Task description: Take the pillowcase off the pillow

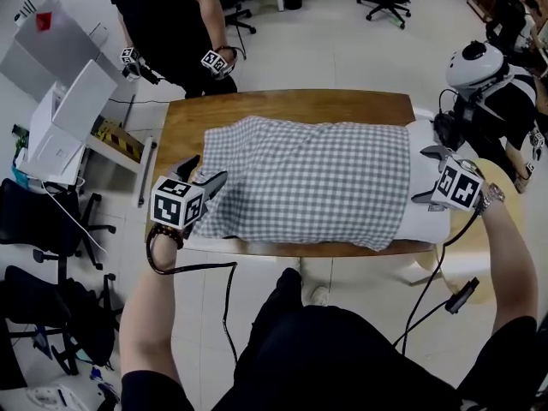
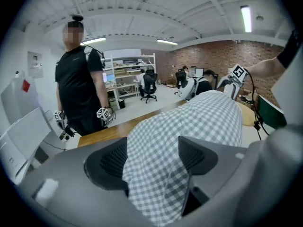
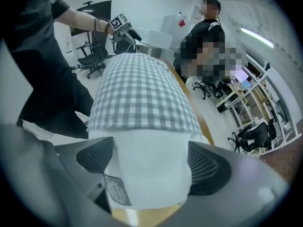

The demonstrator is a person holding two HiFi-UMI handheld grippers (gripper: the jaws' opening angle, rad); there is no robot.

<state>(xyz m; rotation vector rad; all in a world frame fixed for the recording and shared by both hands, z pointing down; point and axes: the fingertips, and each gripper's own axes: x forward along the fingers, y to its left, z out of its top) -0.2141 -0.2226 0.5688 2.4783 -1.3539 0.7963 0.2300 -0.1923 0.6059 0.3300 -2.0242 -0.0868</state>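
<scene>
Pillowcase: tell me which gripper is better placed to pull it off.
Left, probably. The left gripper has the checked pillowcase between its open jaws; the right gripper straddles the bare white pillow end, better for anchoring.

Most of the pillow hides inside the checked pillowcase. Only its white end peeks out at 3 o'clock. The pillowcase covers much of the desk. At 11 o'clock, the picture's top edge cuts off the head of the standing person. In the left gripper view, cloth hides the inner edge of one pad of the left claw. In the right gripper view, at 7 o'clock, the print on the pillow's label is too small to read.
</scene>
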